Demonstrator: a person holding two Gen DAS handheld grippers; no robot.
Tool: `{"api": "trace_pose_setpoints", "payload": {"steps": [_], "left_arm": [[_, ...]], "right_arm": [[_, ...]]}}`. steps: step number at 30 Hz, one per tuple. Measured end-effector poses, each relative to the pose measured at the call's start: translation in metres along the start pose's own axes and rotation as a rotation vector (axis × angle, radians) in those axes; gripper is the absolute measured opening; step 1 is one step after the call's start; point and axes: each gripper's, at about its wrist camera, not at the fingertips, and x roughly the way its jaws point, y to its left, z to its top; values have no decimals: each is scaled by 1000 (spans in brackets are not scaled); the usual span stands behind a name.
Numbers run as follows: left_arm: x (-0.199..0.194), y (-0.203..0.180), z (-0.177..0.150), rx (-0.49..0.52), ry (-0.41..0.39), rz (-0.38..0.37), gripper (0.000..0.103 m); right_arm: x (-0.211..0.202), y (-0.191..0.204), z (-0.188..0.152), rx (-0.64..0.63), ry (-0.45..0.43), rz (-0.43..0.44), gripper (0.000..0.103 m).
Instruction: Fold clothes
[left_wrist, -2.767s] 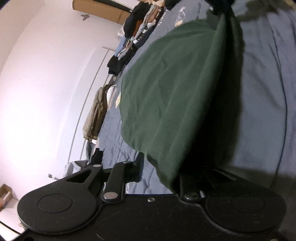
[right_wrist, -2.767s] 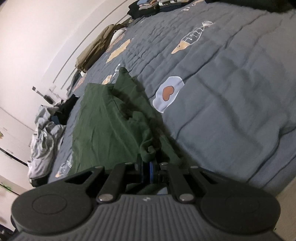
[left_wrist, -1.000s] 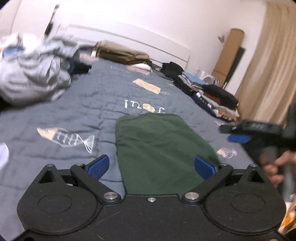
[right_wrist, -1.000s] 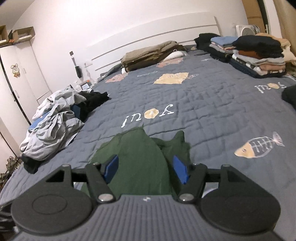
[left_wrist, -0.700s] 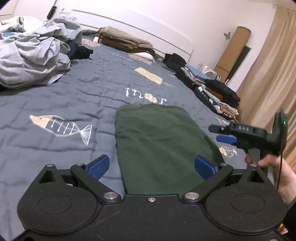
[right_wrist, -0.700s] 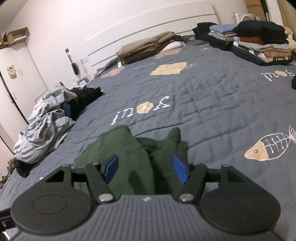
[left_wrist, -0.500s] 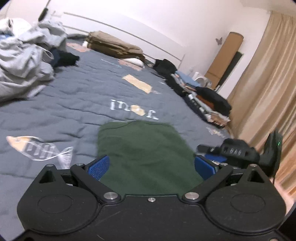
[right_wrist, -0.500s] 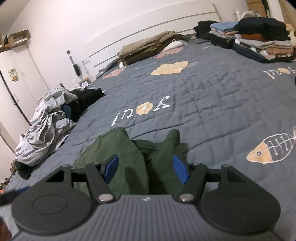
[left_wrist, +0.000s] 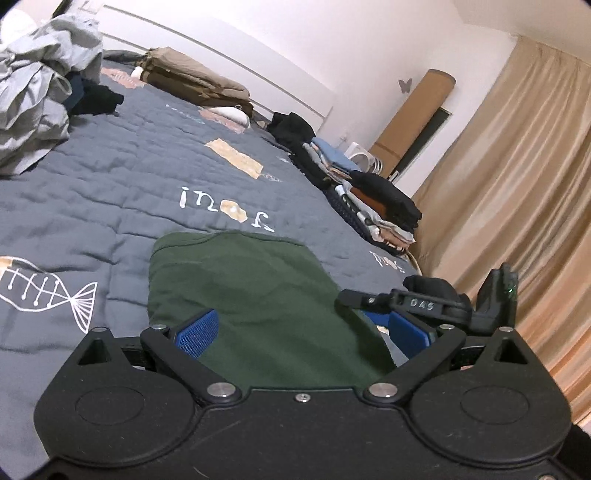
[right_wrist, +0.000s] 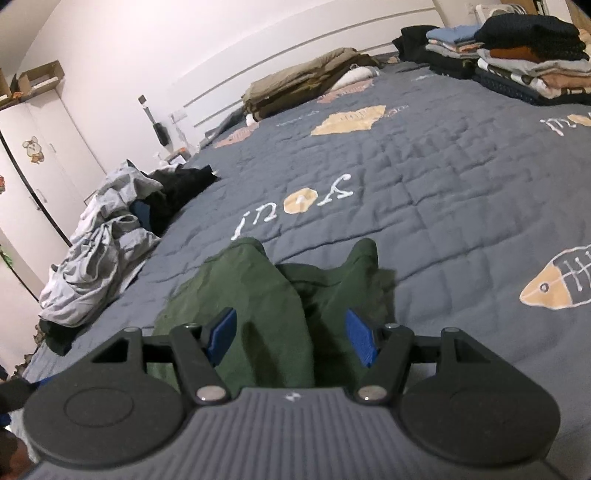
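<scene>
Green cloth, the garment (left_wrist: 255, 295) lies spread on the grey quilt (left_wrist: 110, 192), a flat bed that suits making creases. Both the left gripper (left_wrist: 303, 332) and the right gripper (right_wrist: 291, 334) hang above its near end, jaws apart, gripping nothing; its far corners (right_wrist: 364, 251) are rumpled.

The green garment (left_wrist: 251, 295) is soft matt cloth with a faintly fuzzy nap, creased where it bunches. The bedspread (right_wrist: 443, 206) is quilted grey fabric, matt, stitched in puckered squares. The left gripper (left_wrist: 303, 334) has a smooth matt black plastic body with shiny metal screws; its fingers (left_wrist: 195, 328) bear blue ribbed pads. The right gripper (right_wrist: 291, 334) shows grooved grey plastic
</scene>
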Motion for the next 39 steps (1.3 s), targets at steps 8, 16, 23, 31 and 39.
{"api": "trace_pose_setpoints", "payload": {"steps": [8,16,23,31,39], "left_arm": [[-3,5,2,-30,-9,15,99],[-5,6,3,-30,-22,35,99],[-4,12,6,-47,-20,64,99],[7,20,3,-62,37,119,99],[3,34,4,-103,29,166,99]], "right_arm": [[7,13,-9,-42,-9,4,64],[5,34,-14,-116,-18,0,9],[-17,92,-30,-486,-56,97,8],[-6,129,-76,-737,194,220,12],[-31,110,-34,-559,231,369,42]]}}
